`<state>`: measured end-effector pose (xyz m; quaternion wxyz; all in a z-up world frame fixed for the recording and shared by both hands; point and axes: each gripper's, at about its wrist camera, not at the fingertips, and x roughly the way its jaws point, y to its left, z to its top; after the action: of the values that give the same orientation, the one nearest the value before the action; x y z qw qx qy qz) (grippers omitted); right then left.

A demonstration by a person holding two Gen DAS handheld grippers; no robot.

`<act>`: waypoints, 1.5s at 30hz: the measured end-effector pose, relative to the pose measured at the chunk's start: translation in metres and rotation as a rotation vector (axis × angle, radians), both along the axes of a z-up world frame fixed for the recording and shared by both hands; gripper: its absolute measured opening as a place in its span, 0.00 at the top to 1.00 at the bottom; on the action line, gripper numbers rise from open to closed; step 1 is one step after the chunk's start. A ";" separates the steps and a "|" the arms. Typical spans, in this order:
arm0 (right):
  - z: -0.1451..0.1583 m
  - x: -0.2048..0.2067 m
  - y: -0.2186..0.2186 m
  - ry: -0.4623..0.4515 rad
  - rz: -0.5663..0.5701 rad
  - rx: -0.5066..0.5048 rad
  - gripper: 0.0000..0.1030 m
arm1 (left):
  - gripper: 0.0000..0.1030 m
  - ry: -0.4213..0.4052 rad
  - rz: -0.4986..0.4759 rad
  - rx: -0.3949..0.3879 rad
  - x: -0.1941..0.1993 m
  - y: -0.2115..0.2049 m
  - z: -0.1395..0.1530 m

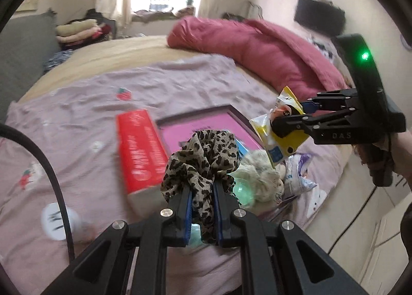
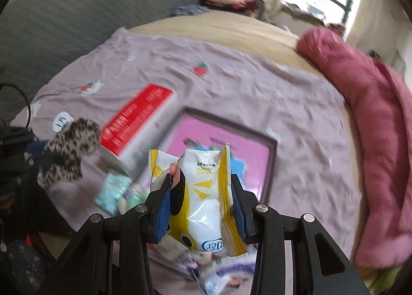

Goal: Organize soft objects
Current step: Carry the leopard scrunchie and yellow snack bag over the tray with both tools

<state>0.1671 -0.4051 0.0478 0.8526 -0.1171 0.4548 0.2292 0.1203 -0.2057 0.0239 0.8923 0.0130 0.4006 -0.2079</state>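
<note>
Two hand-held grippers: left [image 1: 202,192] clamps one leopard scrunchie [image 1: 203,156], right [image 2: 200,204] clamps one yellow packet [image 2: 203,192].

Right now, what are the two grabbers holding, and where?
The left gripper pinches the leopard-print scrunchie by its lower folds. The right gripper clamps the yellow-and-white packet across its middle.
</note>
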 end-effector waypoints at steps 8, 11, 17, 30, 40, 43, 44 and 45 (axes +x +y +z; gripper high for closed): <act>-0.044 -0.021 -0.025 0.071 0.013 0.023 0.59 | 0.86 0.151 -0.019 0.028 0.041 -0.045 -0.038; -0.058 -0.026 -0.024 0.086 0.027 0.018 0.59 | 0.86 0.194 -0.021 0.014 0.047 -0.049 -0.051; -0.085 -0.026 -0.024 0.108 0.007 0.009 0.57 | 0.84 0.219 -0.001 0.044 0.057 -0.054 -0.070; -0.084 -0.031 -0.032 0.026 -0.061 0.006 0.34 | 0.73 0.283 0.045 -0.016 0.076 -0.044 -0.083; -0.060 -0.042 -0.035 -0.076 -0.109 -0.044 0.33 | 0.62 0.299 0.047 -0.071 0.074 -0.035 -0.084; -0.052 -0.048 -0.035 -0.093 -0.112 -0.022 0.33 | 0.56 0.302 0.049 -0.088 0.074 -0.033 -0.085; -0.050 -0.049 -0.034 -0.098 -0.113 -0.020 0.33 | 0.56 0.297 0.050 -0.086 0.073 -0.032 -0.085; -0.048 -0.051 -0.032 -0.102 -0.115 -0.020 0.33 | 0.55 0.296 0.049 -0.089 0.073 -0.032 -0.085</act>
<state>0.1159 -0.4368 -0.0004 0.8852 -0.1106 0.4191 0.1689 0.1935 -0.2373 -0.0610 0.8280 -0.0671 0.5184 -0.2031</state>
